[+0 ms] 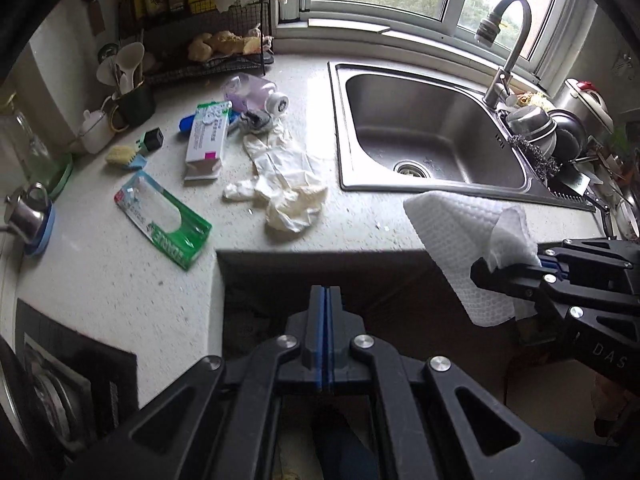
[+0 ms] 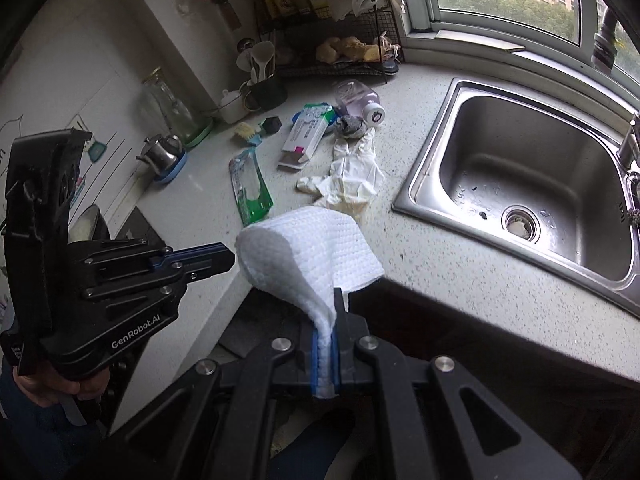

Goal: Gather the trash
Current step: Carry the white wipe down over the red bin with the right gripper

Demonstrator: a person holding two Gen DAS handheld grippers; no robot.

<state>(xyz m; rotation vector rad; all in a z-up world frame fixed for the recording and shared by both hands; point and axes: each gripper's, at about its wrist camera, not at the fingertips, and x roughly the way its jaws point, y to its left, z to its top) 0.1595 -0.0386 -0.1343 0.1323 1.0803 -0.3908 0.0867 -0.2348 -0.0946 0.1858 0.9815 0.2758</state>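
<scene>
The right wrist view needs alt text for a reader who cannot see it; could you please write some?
The right claw is shut on a white paper towel at the counter's front edge. The left claw, shut and empty, is at its left. Behind lie crumpled gloves, a green packet and a steel sink.

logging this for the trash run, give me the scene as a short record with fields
place: kitchen counter beside a steel sink
right gripper: shut on a white paper towel, held past the counter edge
left gripper: shut, holding nothing
still on counter: crumpled white gloves, green wrapper, white carton, tipped purple bottle
sink: no dishes in the basin
</scene>
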